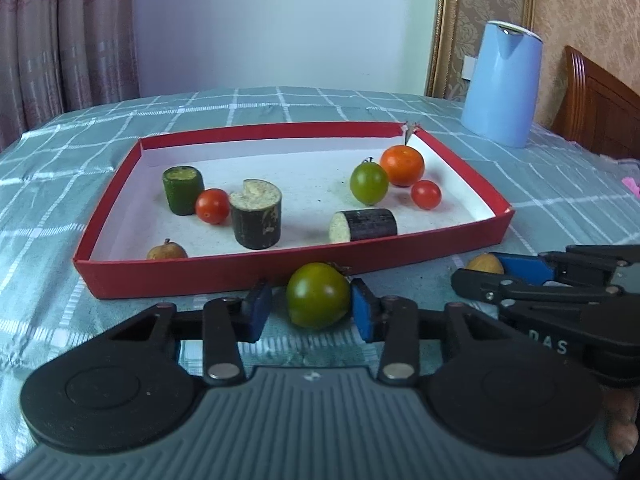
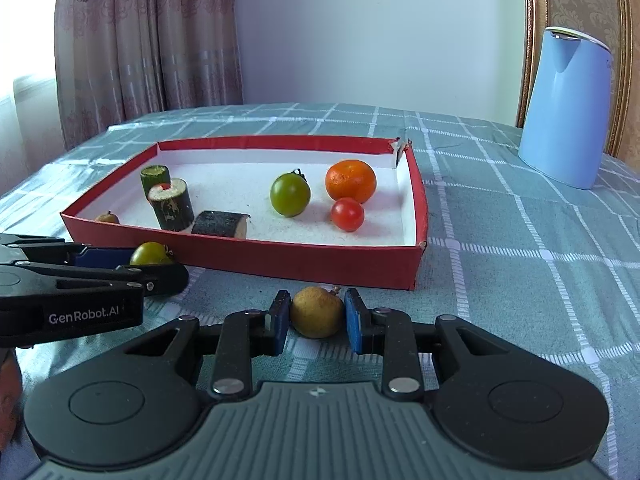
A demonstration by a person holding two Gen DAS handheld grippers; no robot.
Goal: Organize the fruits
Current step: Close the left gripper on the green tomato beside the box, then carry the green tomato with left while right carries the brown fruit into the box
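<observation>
Left claw pose: the black left claw (image 1: 306, 304) with blue pads points forward and downward, low over the teal checked cloth surface (image 1: 60, 168), just before the near wall of the shallow red cardboard box (image 1: 200, 276).
Left claw state: apart; the right-hand pad touches the round dark-green tomato (image 1: 318, 296), while the left-hand pad stands just short of it with a sliver of cloth showing between.
Green tomato: on the cloth outside the box, between the left claw's pads and near the box's front wall.
Right claw pose: the black right claw (image 2: 316, 312) tilts downward in the same way, beside the left one and also just before the box.
Right claw state: clamped on the small round yellow-brown fruit (image 2: 317, 312), both blue pads against its sides.
Yellow-brown fruit: on the cloth outside the box, near its front right corner.
Inside the box: an orange mandarin (image 2: 351, 181), a second green tomato (image 2: 290, 195), two red cherry tomatoes, three dark cucumber chunks and another small brown fruit.
Behind: a light-blue kettle (image 2: 568, 108) stands on the cloth, well apart from the box.
</observation>
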